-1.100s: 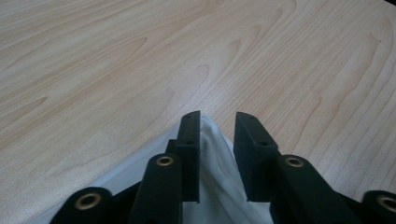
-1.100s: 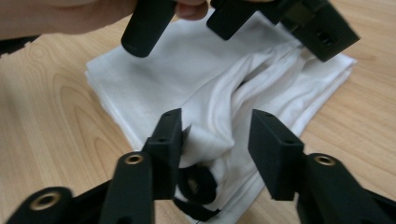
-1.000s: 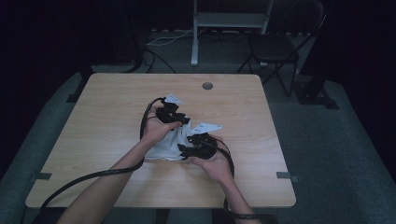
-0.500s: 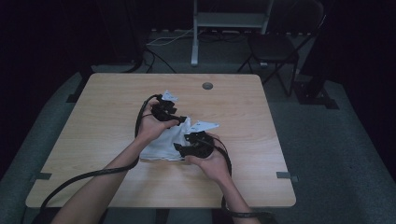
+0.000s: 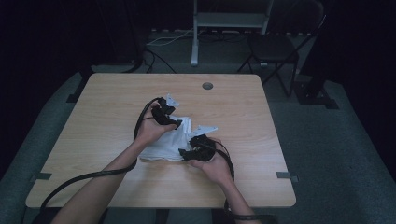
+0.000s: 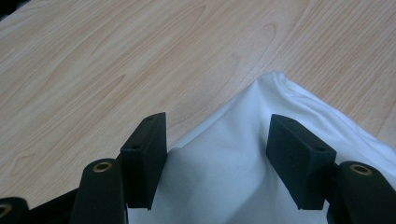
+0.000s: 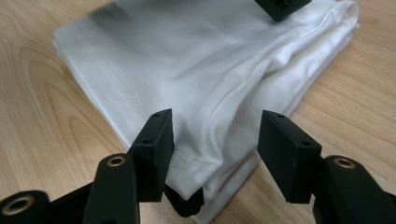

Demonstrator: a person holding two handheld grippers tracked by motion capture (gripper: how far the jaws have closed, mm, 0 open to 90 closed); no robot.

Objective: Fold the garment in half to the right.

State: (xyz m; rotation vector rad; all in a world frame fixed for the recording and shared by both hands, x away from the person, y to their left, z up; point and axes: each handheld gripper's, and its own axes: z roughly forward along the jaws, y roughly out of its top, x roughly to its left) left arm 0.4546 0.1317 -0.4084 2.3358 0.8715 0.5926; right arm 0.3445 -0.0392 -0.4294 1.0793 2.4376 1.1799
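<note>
- Left gripper has just been opening, jaws apart over the folded white cloth: the far corner could spring loose.
- Right gripper straddles the near corner with its jaws apart, so a nudge could skew the fold.

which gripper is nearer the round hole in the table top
Left. The left gripper sits on the far part of the white cloth, closer to the round hole. The right gripper is at the cloth's near edge, farther from it.
</note>
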